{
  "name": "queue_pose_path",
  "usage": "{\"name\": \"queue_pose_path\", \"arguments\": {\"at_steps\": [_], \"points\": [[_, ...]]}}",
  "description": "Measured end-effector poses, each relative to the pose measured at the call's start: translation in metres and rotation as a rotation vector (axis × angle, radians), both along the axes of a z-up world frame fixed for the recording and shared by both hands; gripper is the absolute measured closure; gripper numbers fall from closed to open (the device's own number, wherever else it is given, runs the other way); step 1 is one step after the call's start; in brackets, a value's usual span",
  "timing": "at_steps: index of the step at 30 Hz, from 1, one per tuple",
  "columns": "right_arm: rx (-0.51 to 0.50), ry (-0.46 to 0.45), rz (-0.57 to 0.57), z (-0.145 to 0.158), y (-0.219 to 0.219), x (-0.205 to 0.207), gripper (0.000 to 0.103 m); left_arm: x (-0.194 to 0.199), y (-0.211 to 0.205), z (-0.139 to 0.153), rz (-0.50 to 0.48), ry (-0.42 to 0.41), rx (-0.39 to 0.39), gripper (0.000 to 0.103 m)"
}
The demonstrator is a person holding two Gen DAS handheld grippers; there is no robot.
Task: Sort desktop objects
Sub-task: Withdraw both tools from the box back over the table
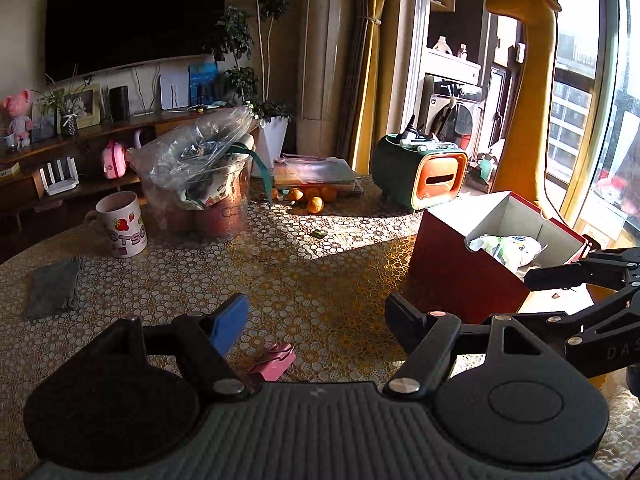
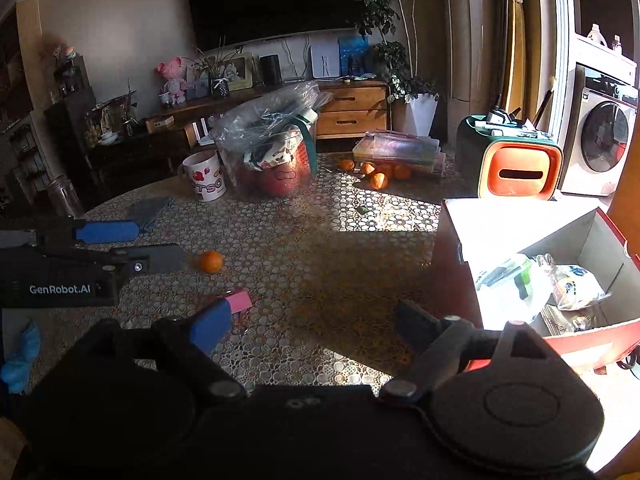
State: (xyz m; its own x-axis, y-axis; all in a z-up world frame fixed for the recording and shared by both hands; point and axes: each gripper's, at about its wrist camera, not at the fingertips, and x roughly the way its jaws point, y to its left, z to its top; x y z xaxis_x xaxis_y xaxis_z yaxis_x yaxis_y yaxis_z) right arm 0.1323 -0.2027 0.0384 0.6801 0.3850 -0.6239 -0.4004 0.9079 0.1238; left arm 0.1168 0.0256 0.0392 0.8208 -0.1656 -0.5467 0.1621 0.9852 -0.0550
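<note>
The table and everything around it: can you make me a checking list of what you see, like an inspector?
Surface: round table with a patterned cover, part sunlit.
Job's things: pink binder clip near the left claw; lone orange; open red box already holding plastic-wrapped things.
Clutter: strawberry mug, grey cloth, bagged tub, orange group, green-and-orange container.
Grippers: left claw open, empty; right claw open, empty.
Cables: wires hang below the TV.
Surroundings: plant, washing machine, yellow giraffe figure.
</note>
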Motion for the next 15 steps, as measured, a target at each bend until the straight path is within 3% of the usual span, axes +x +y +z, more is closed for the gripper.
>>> {"name": "queue_pose_path", "arguments": {"at_steps": [3, 5, 15], "points": [[-0.005, 0.003, 0.028, -0.005, 0.017, -0.001, 0.014, 0.002, 0.016, -0.004, 0.03, 0.007, 0.005, 0.026], [-0.014, 0.004, 0.042, -0.01, 0.028, -0.001, 0.014, 0.003, 0.027, -0.008, 0.041, 0.014, -0.001, 0.019], [-0.054, 0.009, 0.089, -0.038, 0.074, 0.007, 0.014, 0.021, 0.075, -0.04, 0.114, 0.072, -0.014, 0.019]]}}
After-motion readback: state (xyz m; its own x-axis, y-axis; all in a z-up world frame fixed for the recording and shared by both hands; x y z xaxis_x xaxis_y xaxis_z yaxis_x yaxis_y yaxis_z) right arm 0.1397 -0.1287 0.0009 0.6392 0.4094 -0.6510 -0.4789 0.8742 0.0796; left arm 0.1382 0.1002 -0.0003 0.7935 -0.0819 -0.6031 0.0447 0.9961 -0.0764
